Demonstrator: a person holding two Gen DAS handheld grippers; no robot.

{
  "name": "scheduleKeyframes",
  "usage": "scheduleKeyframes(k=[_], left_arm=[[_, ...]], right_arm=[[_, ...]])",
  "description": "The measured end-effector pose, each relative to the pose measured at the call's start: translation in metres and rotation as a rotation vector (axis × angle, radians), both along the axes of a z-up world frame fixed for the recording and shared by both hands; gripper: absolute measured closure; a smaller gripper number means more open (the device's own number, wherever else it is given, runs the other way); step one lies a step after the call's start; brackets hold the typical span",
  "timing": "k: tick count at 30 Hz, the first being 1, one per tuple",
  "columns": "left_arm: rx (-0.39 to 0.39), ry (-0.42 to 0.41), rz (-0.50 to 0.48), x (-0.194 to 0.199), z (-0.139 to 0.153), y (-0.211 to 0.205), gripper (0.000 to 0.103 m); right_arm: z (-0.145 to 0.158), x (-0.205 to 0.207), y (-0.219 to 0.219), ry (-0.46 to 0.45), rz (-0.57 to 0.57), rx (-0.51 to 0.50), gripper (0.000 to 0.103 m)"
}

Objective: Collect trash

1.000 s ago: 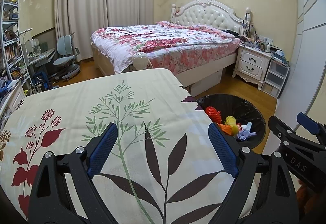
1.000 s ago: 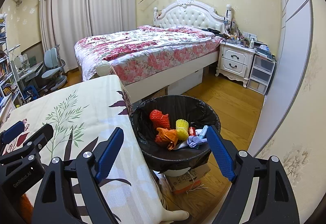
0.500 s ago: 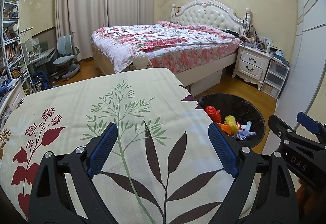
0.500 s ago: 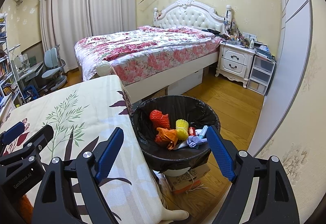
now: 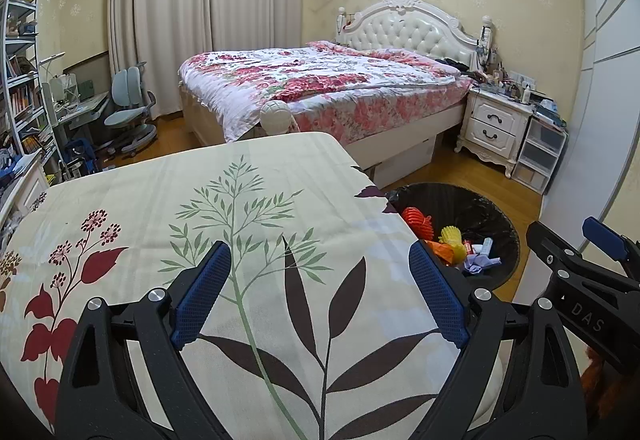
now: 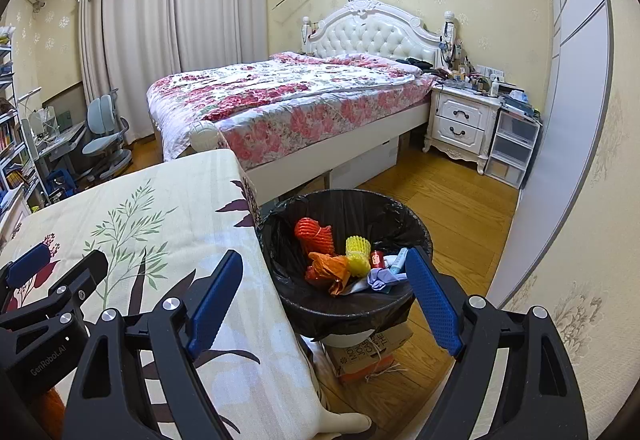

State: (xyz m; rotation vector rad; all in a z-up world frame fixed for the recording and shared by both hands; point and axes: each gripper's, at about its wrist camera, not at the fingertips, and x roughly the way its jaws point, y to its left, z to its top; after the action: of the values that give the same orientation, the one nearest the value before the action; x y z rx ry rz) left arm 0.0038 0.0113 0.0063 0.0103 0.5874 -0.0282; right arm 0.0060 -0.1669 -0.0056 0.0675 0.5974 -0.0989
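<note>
Trash lies heaped in the black-lined bin just beside the table's edge, probably parked there so scraps can be dropped straight off the cloth; orange and yellow foam nets, crumpled paper. The right gripper hangs above the bin's near rim, fingers spread and empty. The left gripper hovers over the cloth, likewise released, grasping nothing.
</note>
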Motion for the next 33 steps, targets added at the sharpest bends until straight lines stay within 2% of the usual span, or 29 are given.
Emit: scheduleKeyframes(k=[23,33], left_arm=[[-0.005,-0.014,0.000,-0.0061,-0.0008,-0.0001,0.015],[0.013,-0.038,-0.031,-0.0099,-0.0026,-0.0050,0.015]], right_arm=[[-0.0008,0.0000,0.0004,0.000,0.000,0.000,0.022],[0.0026,-0.0044,0.0012,0.003,0.000,-0.002,0.022]])
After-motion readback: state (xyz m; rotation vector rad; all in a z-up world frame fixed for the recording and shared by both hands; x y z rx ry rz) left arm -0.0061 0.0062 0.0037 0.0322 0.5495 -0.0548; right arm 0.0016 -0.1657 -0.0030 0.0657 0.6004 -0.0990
